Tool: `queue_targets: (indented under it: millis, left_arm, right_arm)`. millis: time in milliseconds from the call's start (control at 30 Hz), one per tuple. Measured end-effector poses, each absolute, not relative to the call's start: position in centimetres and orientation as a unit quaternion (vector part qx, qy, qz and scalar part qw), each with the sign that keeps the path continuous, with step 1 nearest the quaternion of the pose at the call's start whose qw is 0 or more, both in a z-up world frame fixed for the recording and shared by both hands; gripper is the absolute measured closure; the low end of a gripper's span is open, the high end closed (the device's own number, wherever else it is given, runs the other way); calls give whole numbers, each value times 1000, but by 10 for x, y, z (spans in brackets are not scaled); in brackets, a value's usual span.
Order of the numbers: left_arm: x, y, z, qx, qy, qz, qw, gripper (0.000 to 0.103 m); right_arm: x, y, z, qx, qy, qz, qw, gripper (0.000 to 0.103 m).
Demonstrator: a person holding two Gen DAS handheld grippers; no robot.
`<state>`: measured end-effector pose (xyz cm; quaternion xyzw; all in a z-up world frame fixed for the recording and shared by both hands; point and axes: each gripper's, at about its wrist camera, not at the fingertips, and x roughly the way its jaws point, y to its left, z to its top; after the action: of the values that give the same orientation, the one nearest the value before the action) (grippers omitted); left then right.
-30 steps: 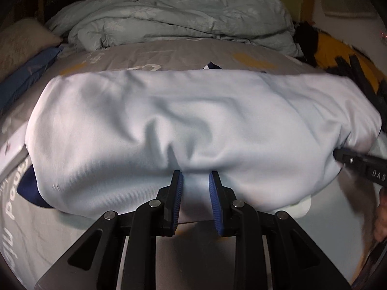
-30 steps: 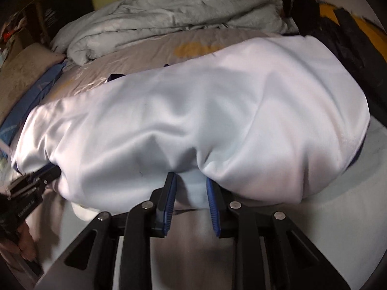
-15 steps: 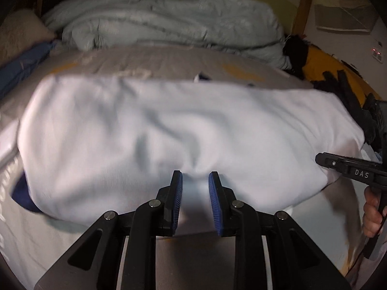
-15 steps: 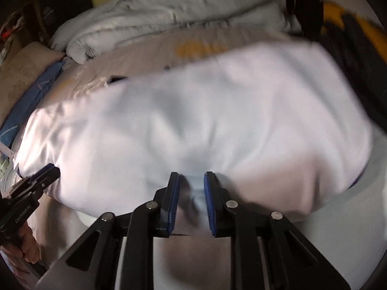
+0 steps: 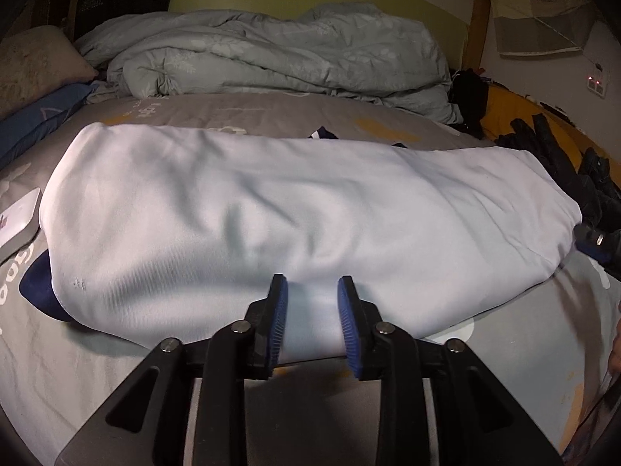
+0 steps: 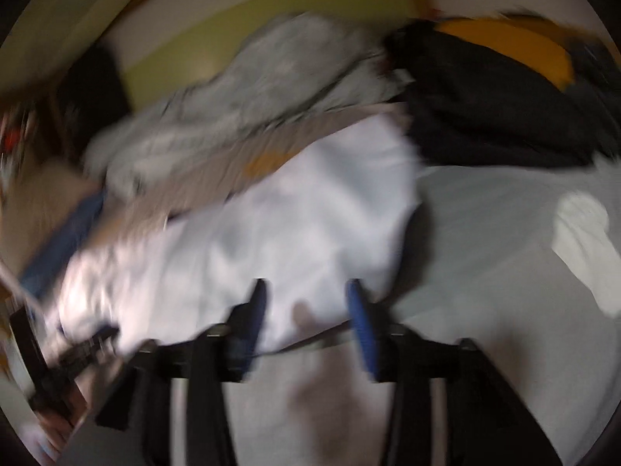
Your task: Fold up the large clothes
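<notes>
Smooth pale-blue garment point(image 5: 302, 209) folded oblong; rumpled quilt point(image 5: 271, 54) behind.

My left wrist view looks low and close across the pale blue folded cotton garment point(image 5: 295, 209) toward the crumpled grey quilt point(image 5: 271, 58) at 12 o'clock. My right wrist view, blurred and tilted, shares both, garment point(image 6: 310, 225) at centre, quilt point(image 6: 252, 89) at 11 o'clock.

Matte black linkage arms on the left gripper point(image 5: 311, 318), round silver screws at every pivot, ribbed blue pads lining both fingers point(image 5: 278, 318). Same black-and-blue build on the right gripper point(image 6: 308, 318), though badly motion-blurred.
</notes>
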<state>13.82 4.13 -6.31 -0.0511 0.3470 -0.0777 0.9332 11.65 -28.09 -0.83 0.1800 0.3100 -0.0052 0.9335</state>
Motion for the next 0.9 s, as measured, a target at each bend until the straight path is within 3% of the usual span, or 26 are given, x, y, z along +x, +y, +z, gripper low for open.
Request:
queue_targets:
  millis: [100, 233, 300, 433, 533, 600, 667, 800, 833, 900]
  left_arm:
    - [136, 39, -62, -43, 341, -76, 936, 64]
    - [135, 40, -61, -47, 337, -76, 937, 56]
    - [136, 40, -62, -47, 338, -75, 937, 55]
    - [136, 38, -63, -42, 341, -77, 936, 52]
    - [136, 36, -63, -41, 341, -76, 936, 52]
    - [136, 36, -63, -42, 342, -76, 936, 52]
    - [136, 36, -63, -41, 342, -76, 936, 52]
    - [136, 36, -63, -39, 343, -76, 935, 51]
    - [136, 36, -63, -39, 343, -76, 935, 51]
    - [136, 36, -63, -40, 343, -77, 935, 51]
  right_arm:
    - [120, -315, -15, 270, 307, -13, 913, 43]
    - [124, -337, -23, 310, 301, -38, 901, 44]
    - [125, -344, -19, 316, 288, -17, 904, 58]
    - [139, -328, -3, 267, 290, 19, 919, 68]
    - [158, -317, -14, 226, 332, -12, 916, 61]
    - [160, -325, -33, 266, 349, -36, 898, 46]
    - [153, -334, -50, 325, 345, -20, 881, 40]
    - [142, -340, -56, 358, 330, 14, 873, 39]
    - [146, -339, -59, 370, 338, 33, 865, 42]
    - [153, -337, -66, 387, 341, 35, 856, 72]
